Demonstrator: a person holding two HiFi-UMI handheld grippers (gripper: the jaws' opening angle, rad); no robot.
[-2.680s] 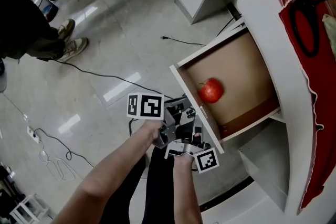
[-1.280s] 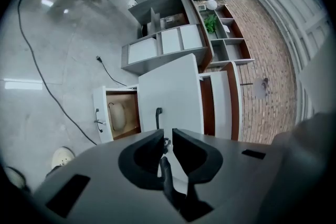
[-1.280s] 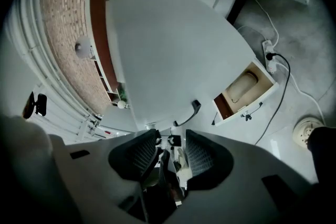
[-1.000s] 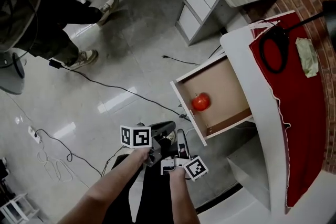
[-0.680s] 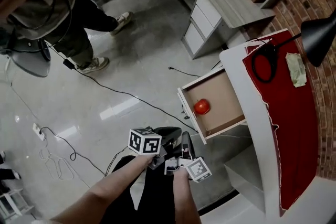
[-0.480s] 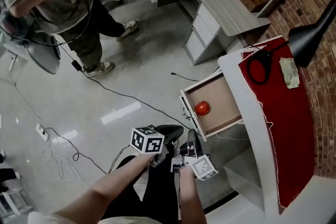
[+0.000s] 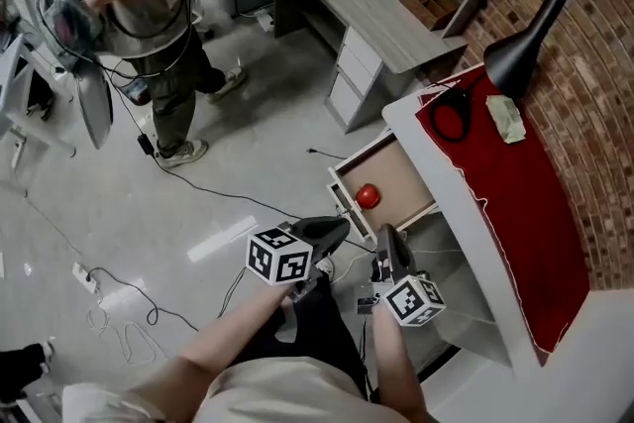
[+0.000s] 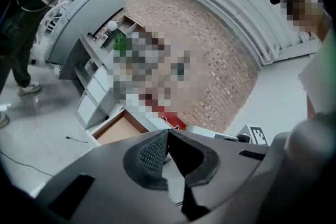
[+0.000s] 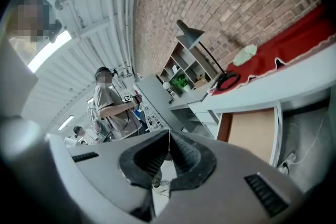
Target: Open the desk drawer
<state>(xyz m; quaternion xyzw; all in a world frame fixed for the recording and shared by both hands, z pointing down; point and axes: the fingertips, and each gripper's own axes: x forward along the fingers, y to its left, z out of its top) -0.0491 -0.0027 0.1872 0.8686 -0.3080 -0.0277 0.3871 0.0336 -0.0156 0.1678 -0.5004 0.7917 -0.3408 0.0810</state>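
Both empty, jaws pressed together, the left hand-held gripper (image 7: 337, 227) and right hand-held gripper (image 7: 387, 238) hover above the drawer (image 7: 408, 185), standing pulled out of the bench (image 7: 464, 213) just ahead.

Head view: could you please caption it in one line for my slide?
Desk drawer open with a red apple inside; left claw and right claw shut, empty, clear of it.

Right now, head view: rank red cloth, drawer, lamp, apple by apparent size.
1. red cloth
2. drawer
3. lamp: not far behind the drawer, and it stands nearer the camera, so this pair is unsure
4. apple
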